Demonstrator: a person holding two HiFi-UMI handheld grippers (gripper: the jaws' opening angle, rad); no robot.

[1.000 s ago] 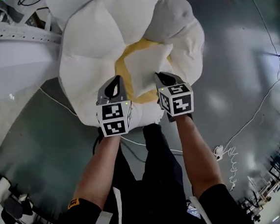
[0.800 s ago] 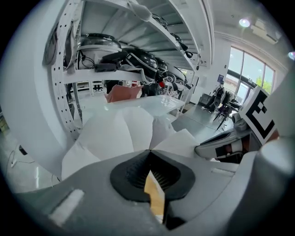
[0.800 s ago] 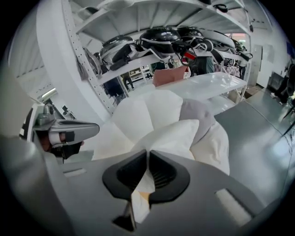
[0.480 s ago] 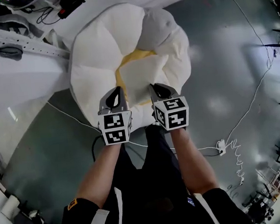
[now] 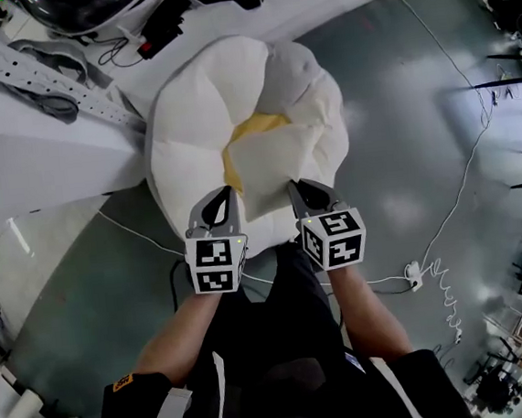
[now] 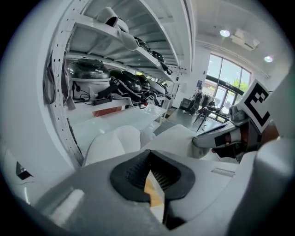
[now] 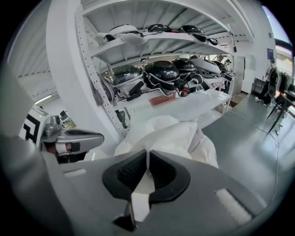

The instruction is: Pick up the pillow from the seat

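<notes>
lifting both claws higher than a second ago and drawing the pillow [image 5: 275, 161] up with them, leaving the seat [image 5: 186, 100] looking smaller and farther off below.

pinching the pillow's near edge at two spots: clamping the left claw [image 5: 222, 203] on the corner at 7 o'clock of the pillow, and the right claw [image 5: 302, 193] on the corner at 5 o'clock. confirming this in the left gripper view, with the left claw [image 6: 150, 171] squeezing a thin fold of white and yellowish fabric between its ribbed pads [image 6: 134, 170]. confirming it again in the right gripper view, with the right claw [image 7: 146, 173] nipping a white fold nearly flat.

judging the pick as mostly done: gripping finished on both sides, raising under way. stretching the pillow between the two claws and letting it reach from the jaws out toward 12 o'clock, over the middle of the seat and above a yellow patch [image 5: 251, 126]. not telling from these views whether that far end is touching the seat or hanging clear of it, nor whether the yellow belongs to the seat or to the pillow's underside. probably needing only a little more lifting, or drawing back toward 6 o'clock, to bring the whole pillow free of the seat.
</notes>
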